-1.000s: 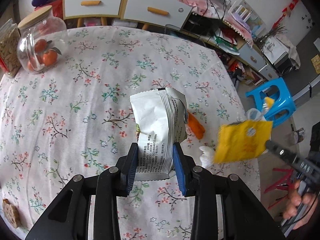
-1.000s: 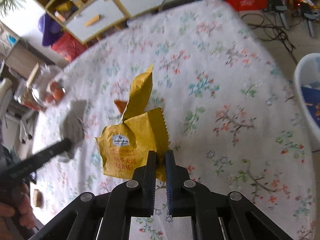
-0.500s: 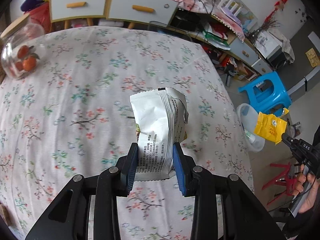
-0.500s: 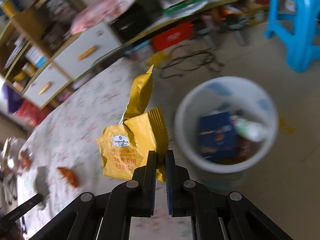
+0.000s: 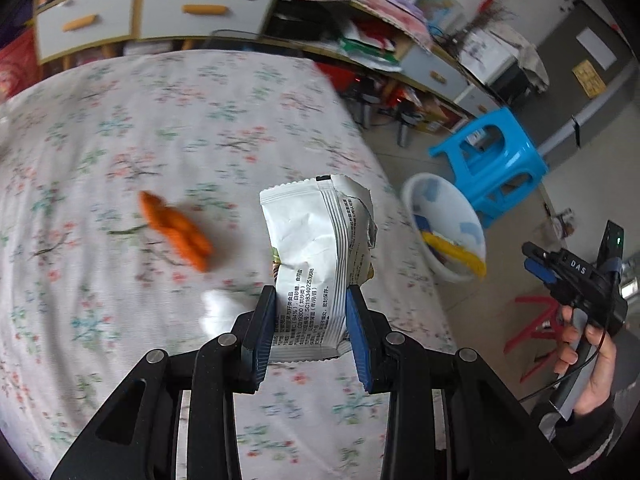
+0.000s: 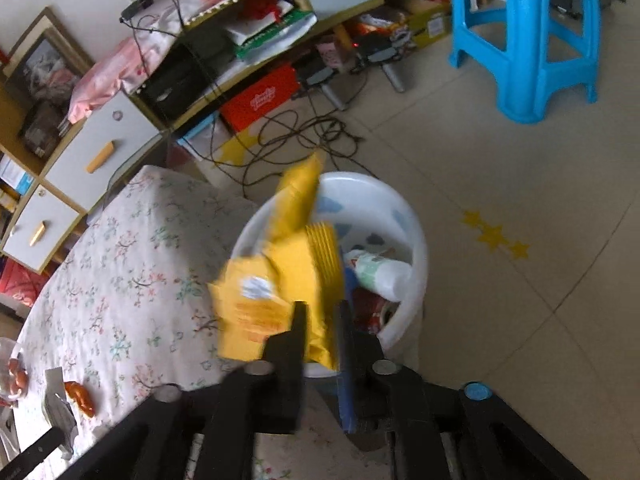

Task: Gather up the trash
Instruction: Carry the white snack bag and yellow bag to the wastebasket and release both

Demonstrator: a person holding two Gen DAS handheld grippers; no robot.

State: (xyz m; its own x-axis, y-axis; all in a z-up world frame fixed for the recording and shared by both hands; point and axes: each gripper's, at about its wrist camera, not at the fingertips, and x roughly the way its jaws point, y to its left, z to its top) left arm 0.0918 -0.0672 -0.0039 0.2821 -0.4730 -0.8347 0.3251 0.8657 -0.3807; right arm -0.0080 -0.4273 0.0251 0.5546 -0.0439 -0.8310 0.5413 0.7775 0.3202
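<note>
My left gripper (image 5: 310, 294) is shut on the lower end of a crumpled white snack bag (image 5: 316, 240), held above the flowered tablecloth (image 5: 120, 120) near its right edge. My right gripper (image 6: 321, 310) hangs over the white waste bin (image 6: 416, 232) on the floor. Its jaws are opening, and the yellow snack bag (image 6: 280, 280) sits loose and blurred between them, over the bin's mouth. In the left wrist view the yellow bag (image 5: 452, 252) lies at the bin (image 5: 416, 192), apart from the right gripper (image 5: 538, 264), which a hand holds.
An orange wrapper (image 5: 176, 232) lies on the table left of the white bag. A blue plastic stool (image 6: 524, 40) stands beyond the bin. Cables (image 6: 300, 136) and cluttered low shelves line the wall. The bin holds other trash, including a white bottle (image 6: 380, 272).
The right gripper swung from over the table to above the bin and its jaws parted, freeing the yellow bag. The left gripper carried the white bag rightward toward the table's edge.
</note>
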